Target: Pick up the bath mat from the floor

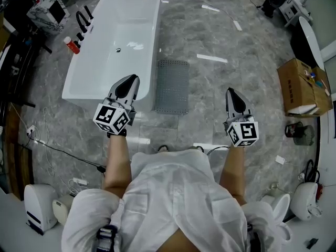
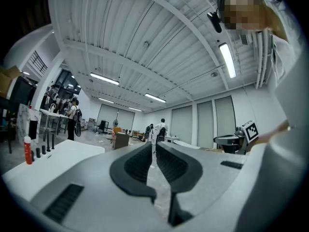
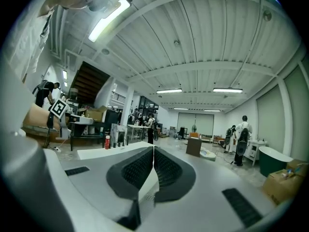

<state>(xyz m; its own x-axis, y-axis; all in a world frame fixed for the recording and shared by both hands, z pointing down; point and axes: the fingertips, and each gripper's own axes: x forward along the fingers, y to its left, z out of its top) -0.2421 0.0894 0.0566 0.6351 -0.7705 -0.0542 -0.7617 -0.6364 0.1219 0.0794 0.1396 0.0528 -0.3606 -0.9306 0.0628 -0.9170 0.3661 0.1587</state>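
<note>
The grey, studded bath mat (image 1: 172, 86) lies flat on the marble floor against the right side of the white bathtub (image 1: 115, 41). My left gripper (image 1: 133, 79) is held up in the air over the tub's near right corner, just left of the mat, and is shut with nothing in it. My right gripper (image 1: 230, 92) hovers to the right of the mat, also shut and empty. In the left gripper view the jaws (image 2: 154, 150) meet and point level across the room. The right gripper view shows its jaws (image 3: 153, 154) together, with the tub's rim beyond them.
A red bottle (image 1: 72, 45) and dark taps stand at the tub's left edge. An open cardboard box (image 1: 302, 88) sits at the right. White appliances (image 1: 39, 206) and cables lie at lower left. Several people stand far off in both gripper views.
</note>
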